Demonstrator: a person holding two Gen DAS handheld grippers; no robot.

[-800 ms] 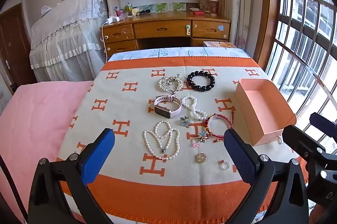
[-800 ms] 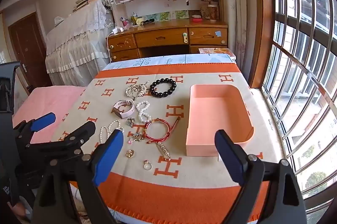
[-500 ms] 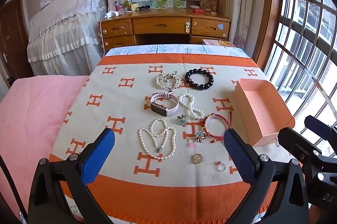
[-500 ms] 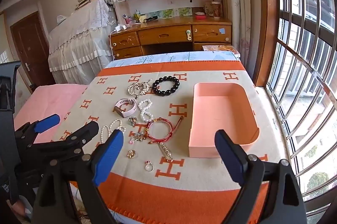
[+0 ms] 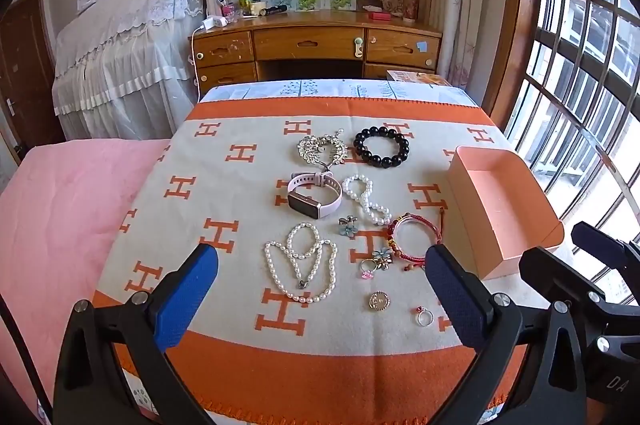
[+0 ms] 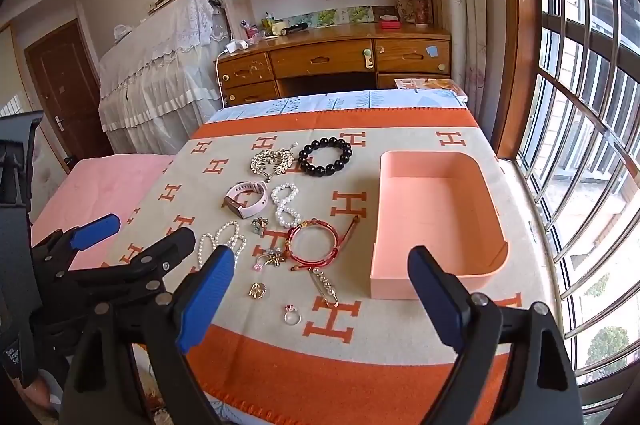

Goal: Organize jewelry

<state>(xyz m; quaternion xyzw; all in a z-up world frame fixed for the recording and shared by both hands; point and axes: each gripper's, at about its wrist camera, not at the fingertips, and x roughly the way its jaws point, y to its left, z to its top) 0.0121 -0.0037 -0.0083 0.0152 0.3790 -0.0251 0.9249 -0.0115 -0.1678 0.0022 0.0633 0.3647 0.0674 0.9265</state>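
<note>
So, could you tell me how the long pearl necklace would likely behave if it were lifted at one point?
The pearl necklace lies in loose loops, so it would probably droop and swing. Its round beads look smooth, so the tongs may slip unless they close on the strand.

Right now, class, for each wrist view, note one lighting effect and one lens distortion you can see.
Left wrist view: daylight from the window is bright, the box evenly lit; shelves bow. Right wrist view: window bars curve strongly; dark vignette rings the corners.

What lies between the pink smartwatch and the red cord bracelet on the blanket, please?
A white pearl bracelet twisted into a figure eight lies between the smartwatch and the red bracelet, with a small flower charm just below; both views show it.
</note>
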